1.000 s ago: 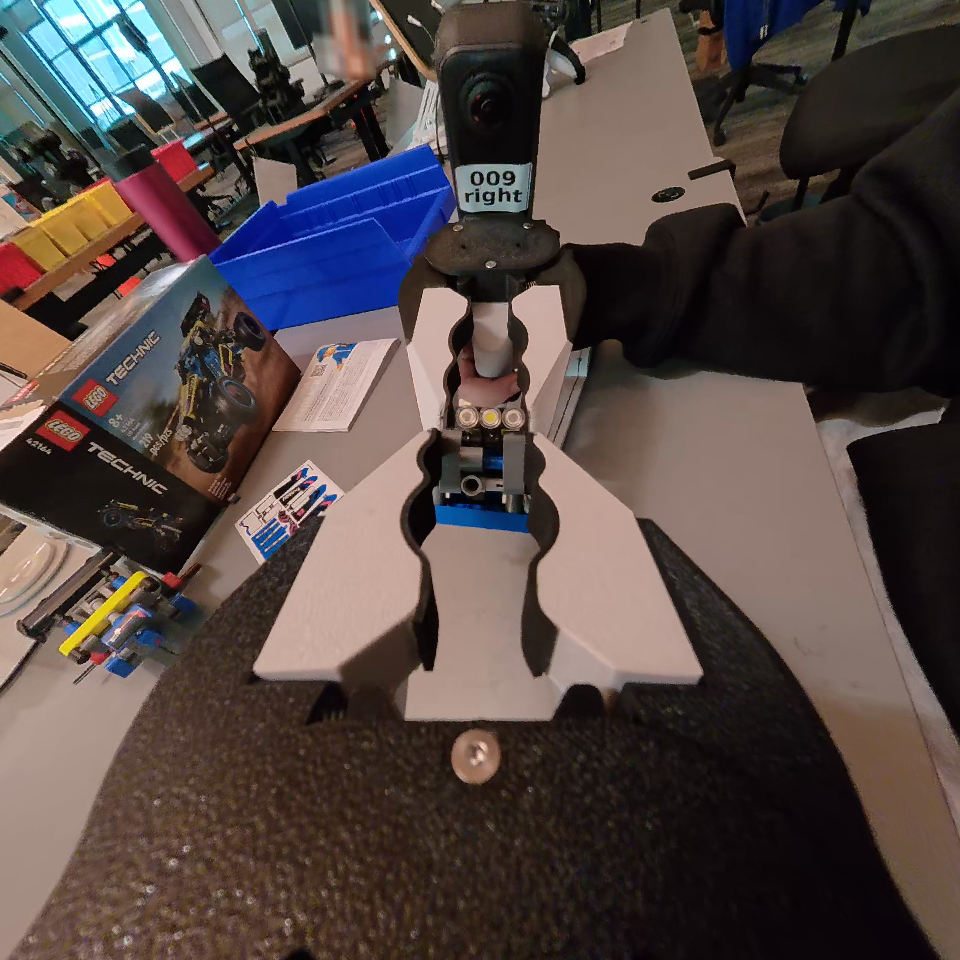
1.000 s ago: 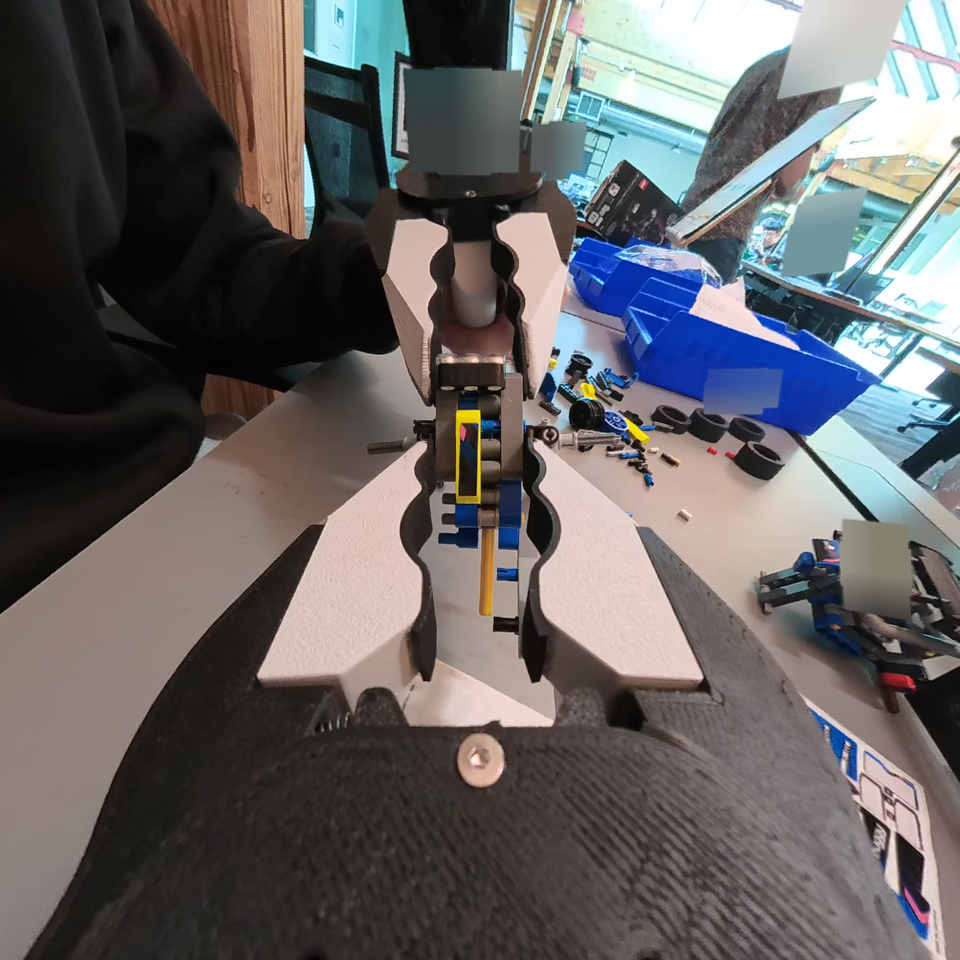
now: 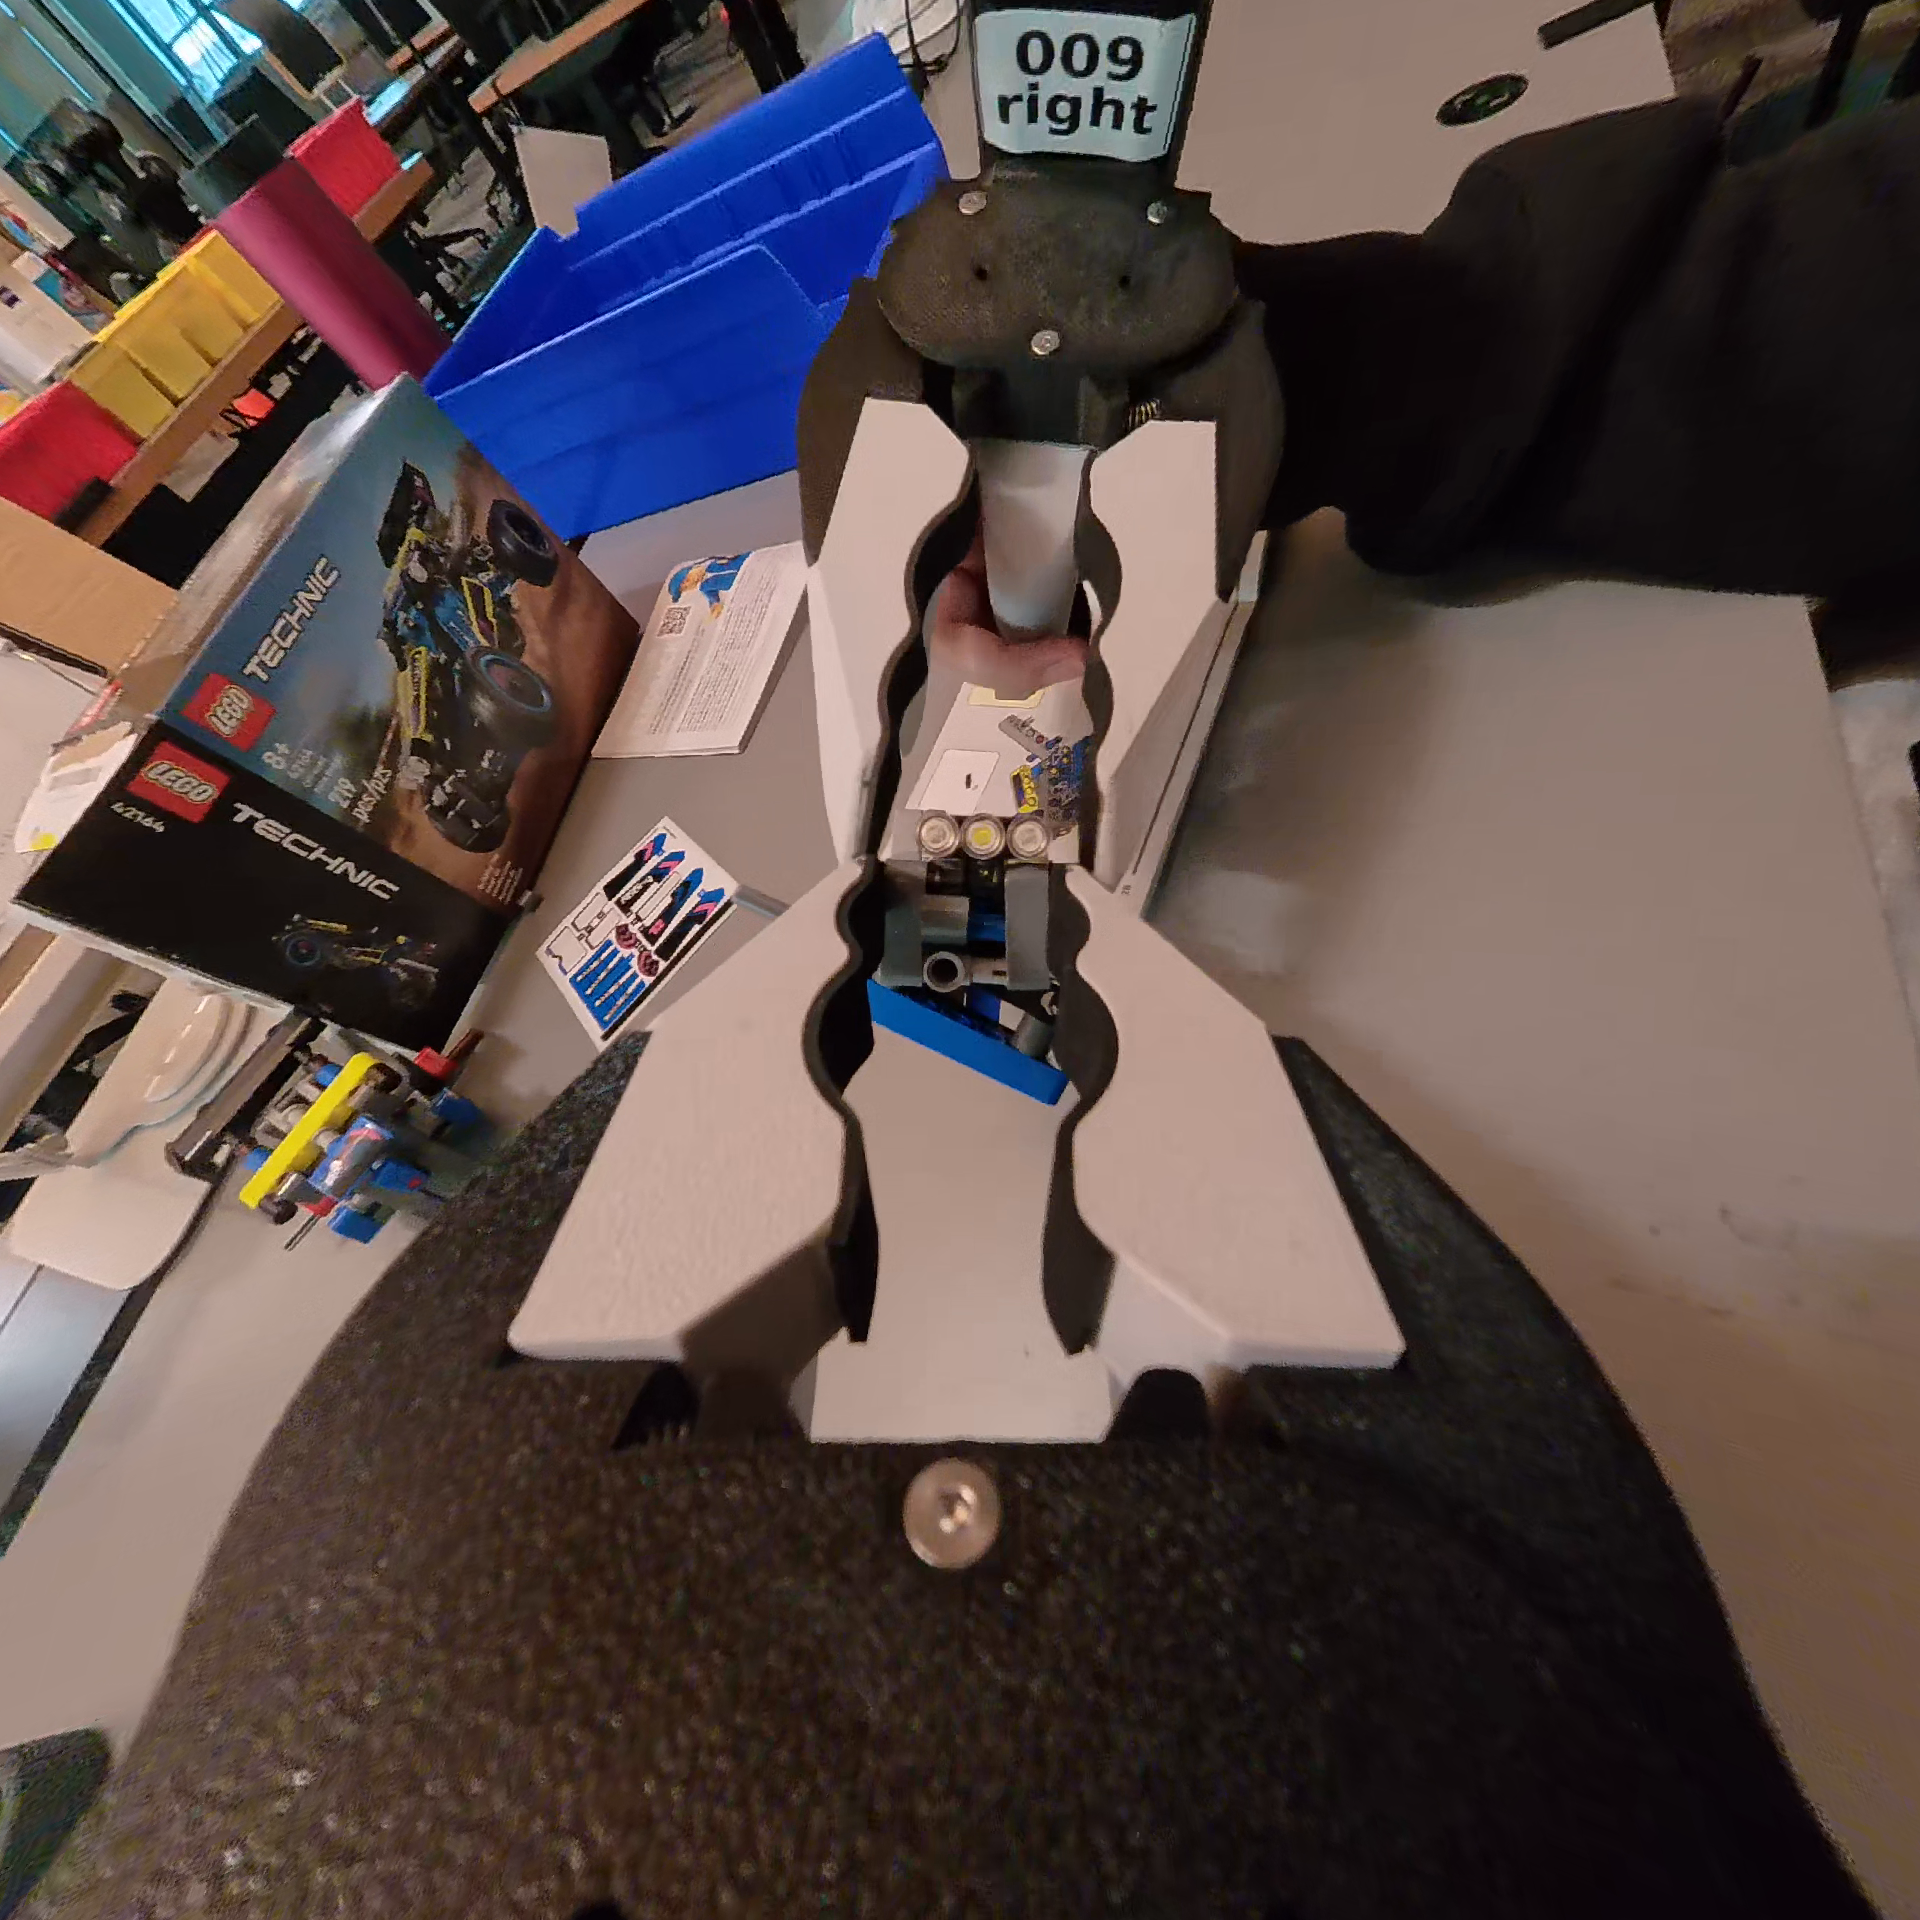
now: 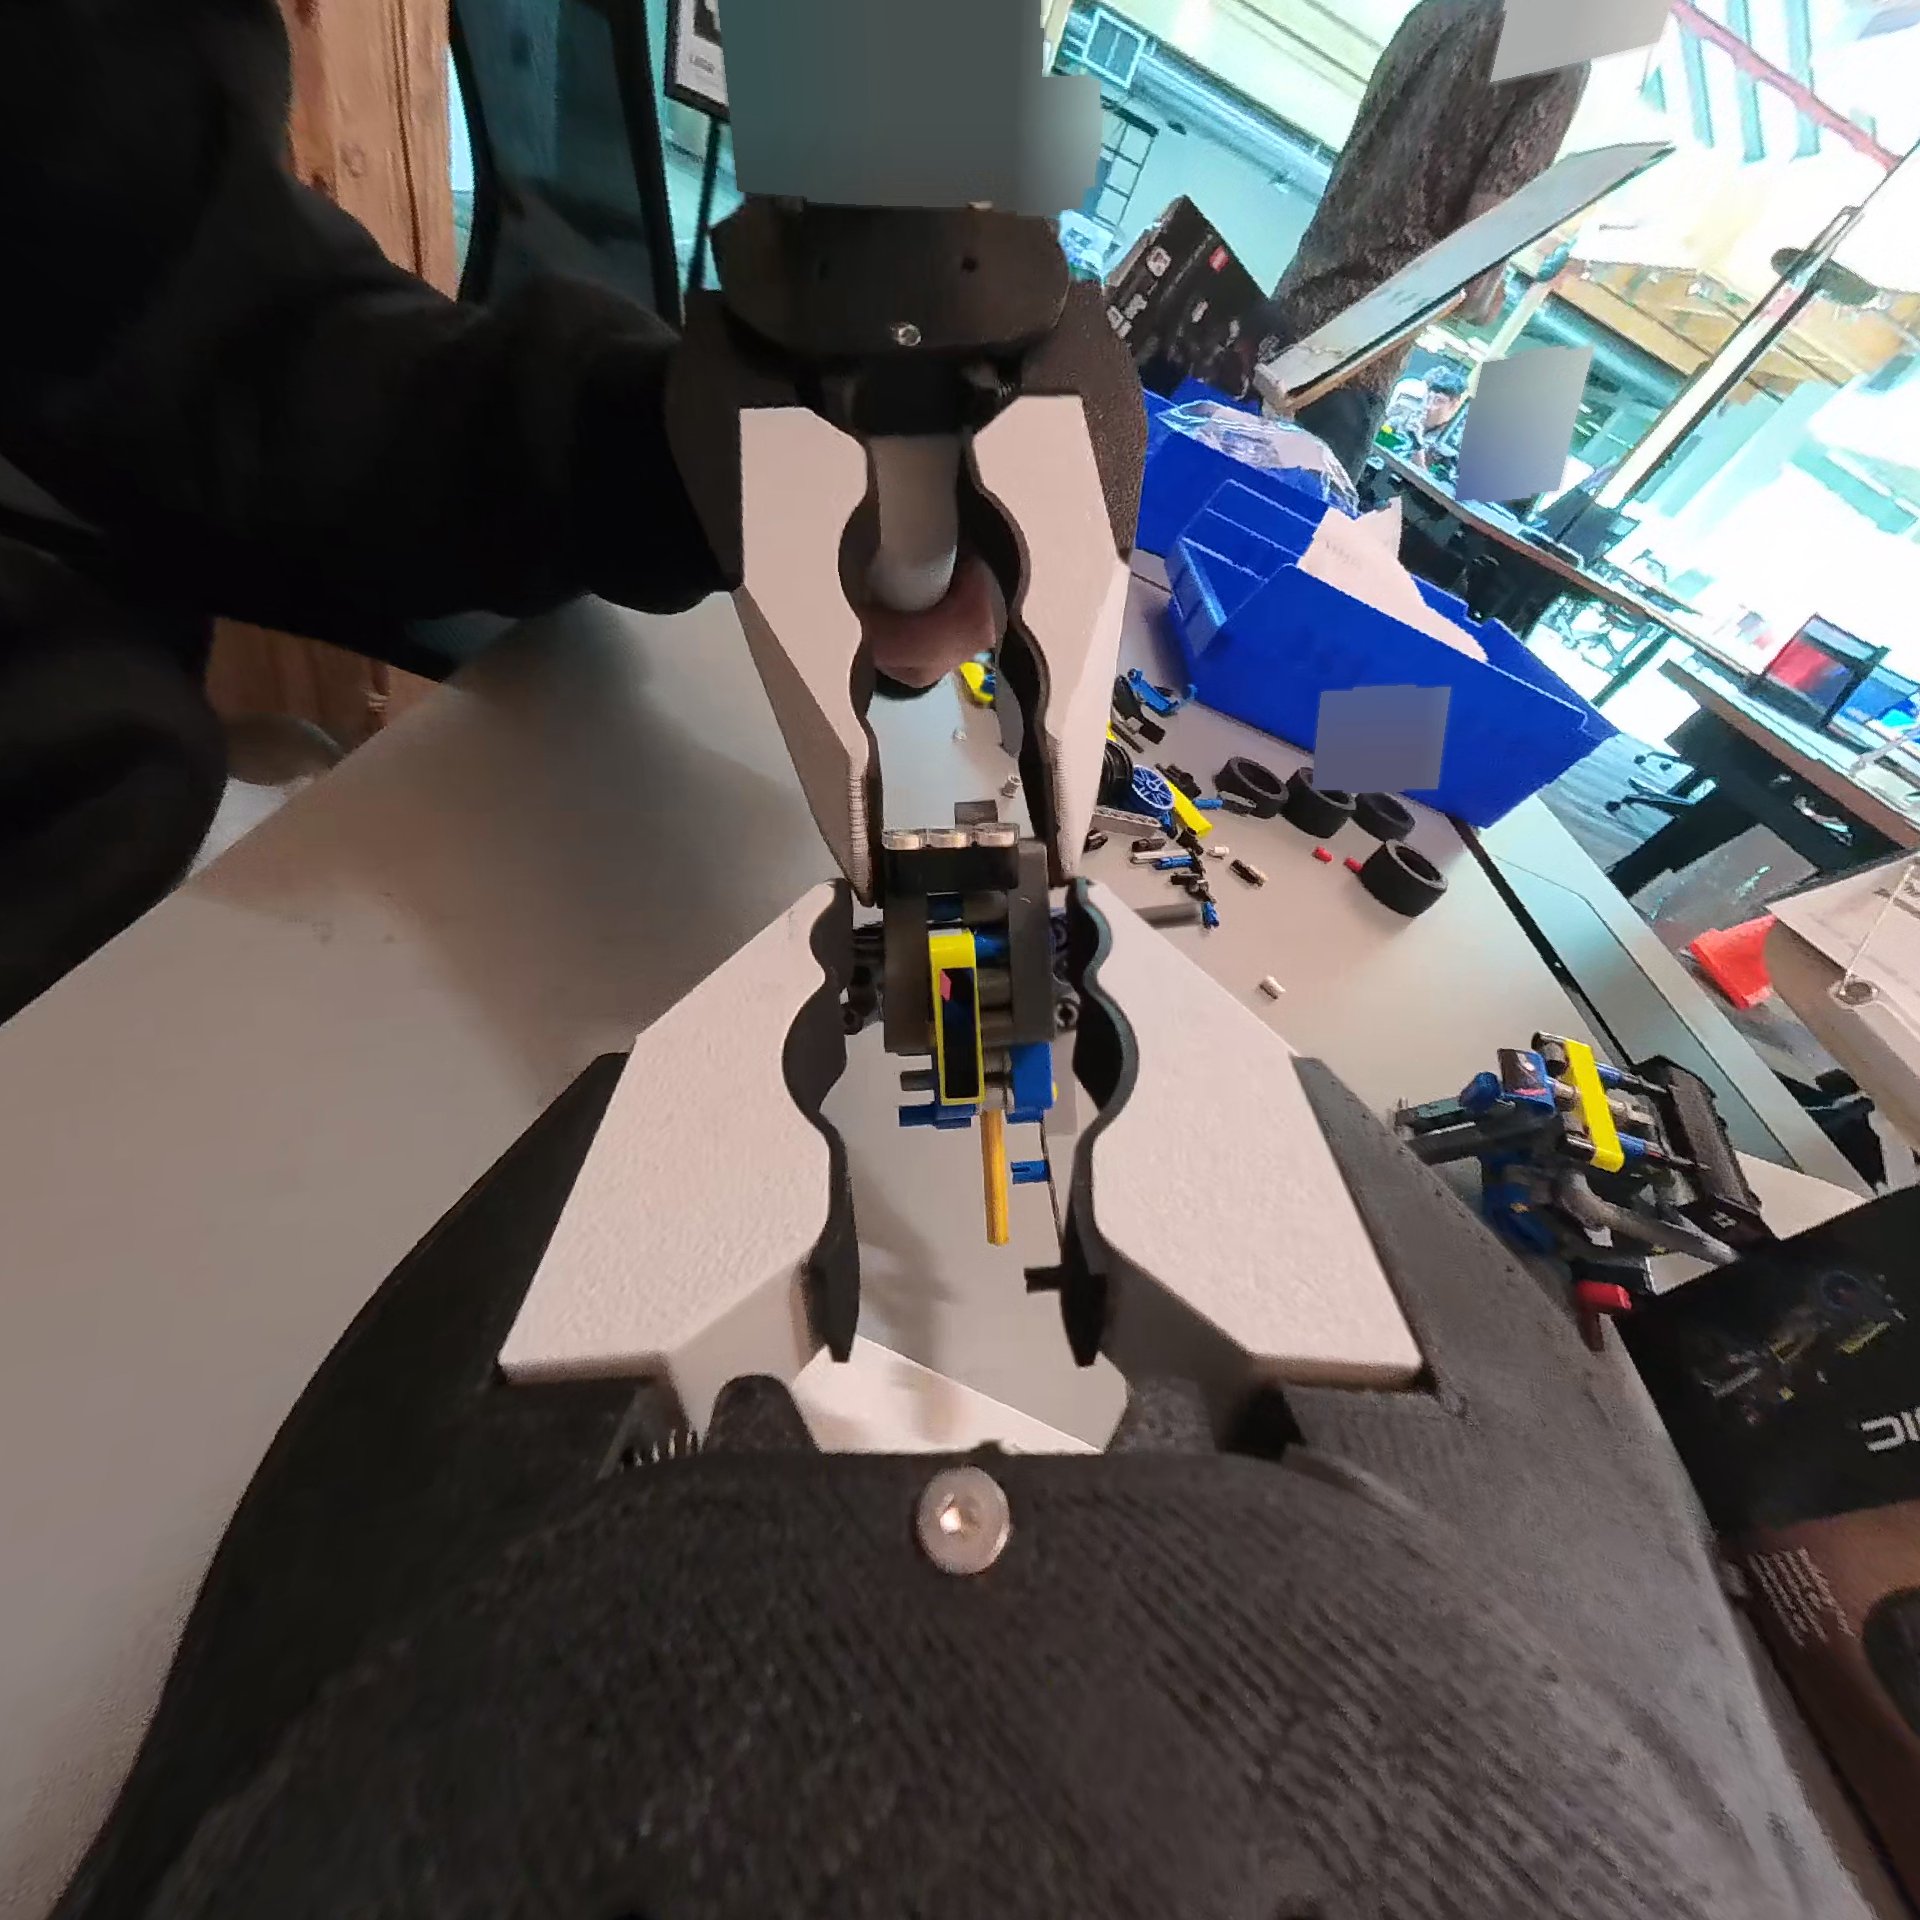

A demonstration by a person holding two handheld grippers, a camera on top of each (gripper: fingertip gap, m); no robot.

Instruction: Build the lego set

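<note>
A small brick assembly [image 3: 961,940], grey and black with blue and yellow parts and three round studs on its end, hangs above the grey table [image 3: 1455,935] between my two grippers, which face each other. My left gripper [image 3: 966,883] is shut on its grey sides. In the right wrist view the left gripper [image 4: 956,831] comes in from above and clamps the black studded end. My right gripper [image 4: 961,904] is shut on the other end of the assembly [image 4: 961,997], where a yellow piece and a tan axle stick out toward the camera. It also shows in the left wrist view [image 3: 977,821].
A toy box [image 3: 343,727], a sticker sheet [image 3: 639,935], a booklet [image 3: 717,655], blue bins [image 3: 675,343] and a second small build [image 3: 332,1153] lie on my left. The right wrist view shows black tyres [image 4: 1320,805], loose small parts [image 4: 1184,831], a blue bin [image 4: 1351,644] and another build [image 4: 1579,1132]. Only a small space, under 4 cm, lies between the two pairs of fingers.
Both grippers stay shut on the assembly. The pair has tilted and shifted a little, so an open instruction page now shows behind the assembly in the left wrist view.
</note>
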